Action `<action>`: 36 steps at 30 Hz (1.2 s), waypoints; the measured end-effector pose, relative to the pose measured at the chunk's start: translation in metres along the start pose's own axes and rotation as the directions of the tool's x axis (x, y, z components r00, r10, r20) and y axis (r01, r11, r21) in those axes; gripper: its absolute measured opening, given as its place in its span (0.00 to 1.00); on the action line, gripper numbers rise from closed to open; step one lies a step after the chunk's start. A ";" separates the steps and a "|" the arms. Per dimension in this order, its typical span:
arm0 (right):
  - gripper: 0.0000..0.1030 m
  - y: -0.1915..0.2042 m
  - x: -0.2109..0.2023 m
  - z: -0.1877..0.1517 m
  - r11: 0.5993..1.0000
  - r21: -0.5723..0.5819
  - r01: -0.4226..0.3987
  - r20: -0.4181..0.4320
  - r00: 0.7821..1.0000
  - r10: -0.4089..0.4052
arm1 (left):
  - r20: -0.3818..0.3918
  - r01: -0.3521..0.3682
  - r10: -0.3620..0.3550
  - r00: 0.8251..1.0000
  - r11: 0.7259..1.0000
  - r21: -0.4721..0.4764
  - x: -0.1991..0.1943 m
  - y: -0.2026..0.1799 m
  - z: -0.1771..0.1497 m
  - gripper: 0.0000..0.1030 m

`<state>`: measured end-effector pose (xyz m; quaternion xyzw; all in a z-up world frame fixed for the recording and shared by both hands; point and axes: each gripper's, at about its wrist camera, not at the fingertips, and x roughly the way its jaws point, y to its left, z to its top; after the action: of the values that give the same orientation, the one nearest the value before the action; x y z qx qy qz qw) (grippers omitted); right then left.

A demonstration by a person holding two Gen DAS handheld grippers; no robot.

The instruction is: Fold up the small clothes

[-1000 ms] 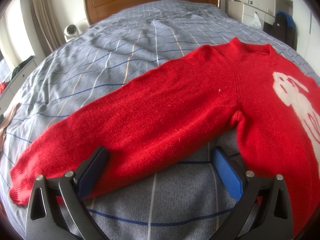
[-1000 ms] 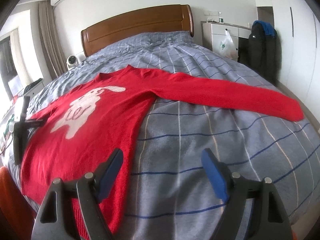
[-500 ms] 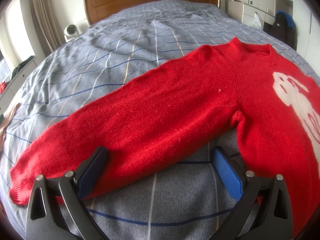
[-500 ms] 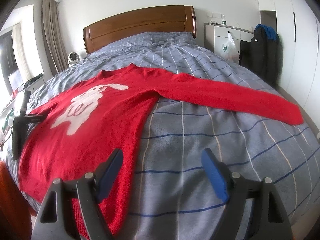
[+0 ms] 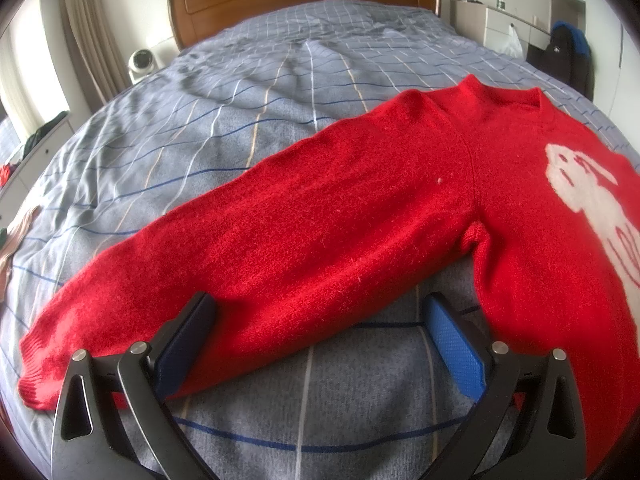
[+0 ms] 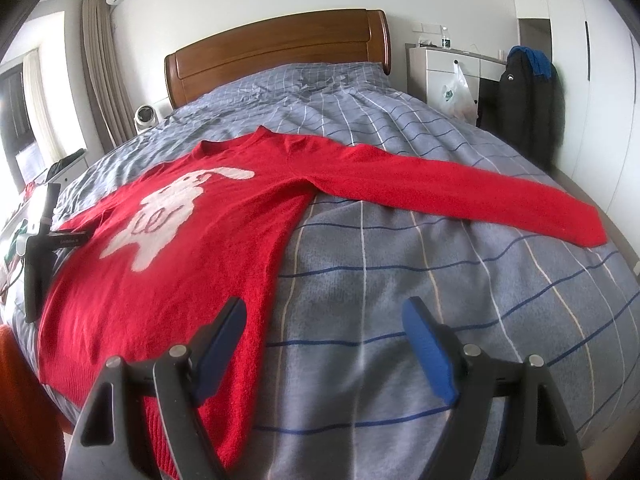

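Observation:
A red sweater (image 5: pixel 360 208) with a white rabbit print (image 6: pixel 172 208) lies flat, face up, on the bed, both sleeves spread out. My left gripper (image 5: pixel 320 336) is open and empty, low over the lower edge of the sweater's left sleeve (image 5: pixel 200 264). My right gripper (image 6: pixel 324 340) is open and empty, above the sweater's right side hem; the right sleeve (image 6: pixel 460 188) stretches away ahead of it. The left gripper also shows in the right wrist view (image 6: pixel 36 240) at the far left.
The bed has a grey-blue checked cover (image 6: pixel 420 272) and a wooden headboard (image 6: pixel 280 52). A small white fan (image 5: pixel 141 60) stands left of the headboard. A white dresser (image 6: pixel 444 72) and a dark jacket (image 6: pixel 524 100) stand at the right.
The right wrist view has shifted: the right gripper has risen a little and turned, so the sweater sits lower in it. The left gripper has not moved.

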<state>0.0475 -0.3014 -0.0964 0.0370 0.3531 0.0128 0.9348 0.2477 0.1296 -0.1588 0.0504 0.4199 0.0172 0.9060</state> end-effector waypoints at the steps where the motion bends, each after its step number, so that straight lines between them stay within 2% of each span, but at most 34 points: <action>1: 0.77 0.000 0.001 -0.001 1.000 0.000 0.000 -0.001 1.000 0.000 | 0.000 0.000 0.000 1.000 1.000 0.000 0.000 0.000 0.000 1.00; 6: 0.77 -0.002 0.000 0.000 1.000 0.011 -0.003 0.004 1.000 0.003 | 0.000 0.000 0.000 1.000 1.000 0.000 0.000 0.000 0.000 1.00; 9: 0.77 -0.016 -0.003 0.005 0.995 0.090 -0.033 -0.008 0.999 0.034 | 0.000 -0.001 0.001 1.000 1.000 0.000 0.000 0.000 0.000 1.00; 12: 0.77 -0.067 -0.024 0.015 0.959 0.270 -0.082 0.016 0.997 0.081 | 0.000 -0.001 0.001 1.000 1.000 0.000 0.000 0.000 0.000 1.00; 15: 0.77 -0.129 -0.049 0.019 0.908 0.414 -0.063 0.056 0.997 0.043 | 0.000 -0.001 0.001 1.000 1.000 0.000 0.000 0.000 0.000 1.00; 17: 0.77 -0.182 -0.063 0.016 0.833 0.551 -0.041 0.068 0.998 0.005 | 0.001 -0.002 0.002 1.000 1.000 0.000 0.000 0.000 0.000 1.00; 18: 0.77 -0.212 -0.066 0.014 0.774 0.631 -0.050 0.074 0.997 0.003 | 0.001 -0.002 0.002 1.000 1.000 0.000 0.000 0.000 0.000 1.00; 20: 0.72 -0.248 -0.061 0.014 0.680 0.725 -0.107 0.093 0.994 0.058 | 0.001 -0.002 0.002 1.000 1.000 0.000 0.000 0.000 0.000 1.00; 22: 0.62 -0.278 -0.045 0.014 0.583 0.795 -0.169 0.117 0.985 0.127 | 0.001 -0.002 0.002 1.000 1.000 0.000 0.000 0.000 0.000 1.00; 25: 0.55 -0.301 -0.010 0.007 0.446 0.877 -0.177 0.105 0.978 0.181 | 0.001 -0.002 0.002 1.000 1.000 0.000 0.000 0.000 0.000 1.00; 26: 0.53 -0.304 -0.001 0.005 0.425 0.890 -0.167 0.097 0.978 0.183 | 0.001 -0.002 0.002 1.000 1.000 0.000 0.000 0.000 0.000 1.00; 30: 0.52 -0.307 0.039 0.012 0.420 0.897 -0.136 0.083 0.986 0.143 | 0.001 -0.002 0.002 1.000 1.000 0.000 0.000 0.000 0.000 1.00; 32: 0.43 -0.305 0.048 0.019 0.430 0.896 -0.111 0.076 0.992 0.097 | 0.001 -0.003 0.003 1.000 1.000 0.000 0.000 0.000 0.000 1.00; 33: 0.23 -0.304 0.052 0.023 0.448 0.889 -0.095 0.063 0.994 0.087 | 0.001 -0.002 0.002 1.000 1.000 0.000 0.000 0.000 0.000 1.00; 34: 0.04 -0.299 0.059 0.032 0.486 0.872 -0.059 0.020 0.996 0.085 | 0.001 -0.002 0.002 1.000 1.000 0.000 0.000 0.000 0.000 1.00; 36: 0.04 -0.285 0.050 0.055 0.549 0.835 -0.029 0.005 0.999 0.044 | 0.001 -0.002 0.002 1.000 1.000 0.000 0.000 0.000 0.000 1.00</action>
<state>0.1212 -0.5866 -0.1104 0.4830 0.3237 -0.1366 0.8021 0.2478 0.1297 -0.1586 0.0508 0.4194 0.0182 0.9062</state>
